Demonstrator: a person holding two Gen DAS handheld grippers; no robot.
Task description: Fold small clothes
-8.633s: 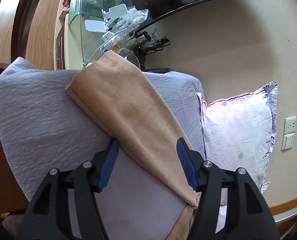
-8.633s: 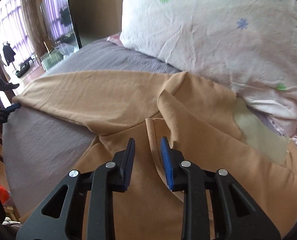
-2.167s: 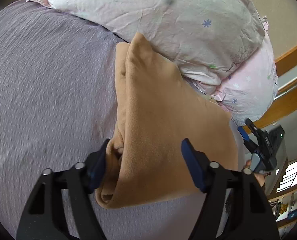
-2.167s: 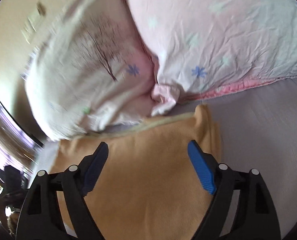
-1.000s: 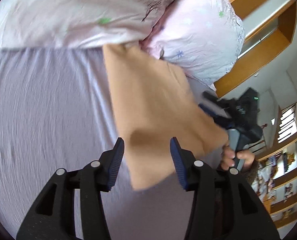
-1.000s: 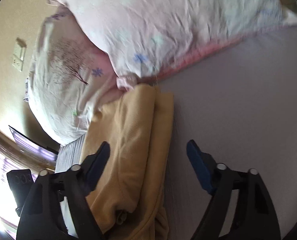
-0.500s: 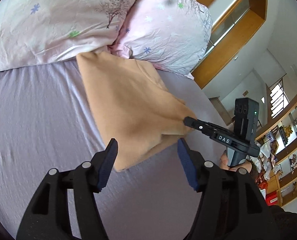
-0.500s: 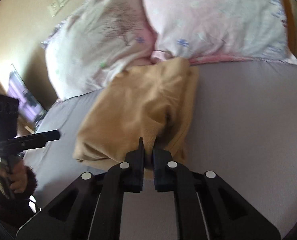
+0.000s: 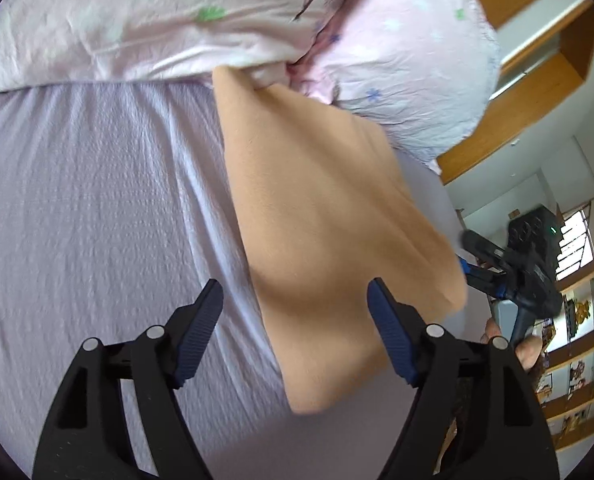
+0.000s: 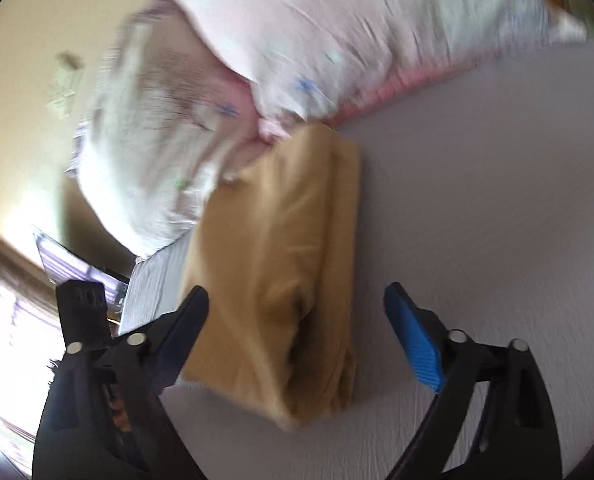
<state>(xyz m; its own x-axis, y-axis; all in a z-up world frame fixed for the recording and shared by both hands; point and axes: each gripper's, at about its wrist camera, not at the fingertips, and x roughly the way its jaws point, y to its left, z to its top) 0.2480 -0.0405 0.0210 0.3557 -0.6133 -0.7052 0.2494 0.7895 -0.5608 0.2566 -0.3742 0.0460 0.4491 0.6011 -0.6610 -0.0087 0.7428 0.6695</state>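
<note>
Half a second ago our right tongs point(image 10: 297, 324) were pinched shut on the near edge of the tan garment point(image 9: 329, 216); now their jaws stand wide apart with nothing between them, and that view is smeared with motion. Our left tongs point(image 9: 295, 316) are also spread wider than they were, and they too hold nothing. Both have let go.

The garment lies on the bed point(image 9: 97, 200) as a folded packet, its far end tucked against the two pink pillows point(image 9: 177, 24). In the left view it shows a smooth, flat top. In the right view we see its layered side edges and a bunched, slightly gaping near end point(image 10: 317, 344), so the stack is not perfectly tight there.

From the left view, the right tongs point(image 9: 467, 268) sit just beside the packet's edge; we cannot tell whether they touch it.

We judge the last fold is made and released, so this piece is nearly or fully done. What may remain is pressing the loose near end flat, or simply leaving it.
</note>
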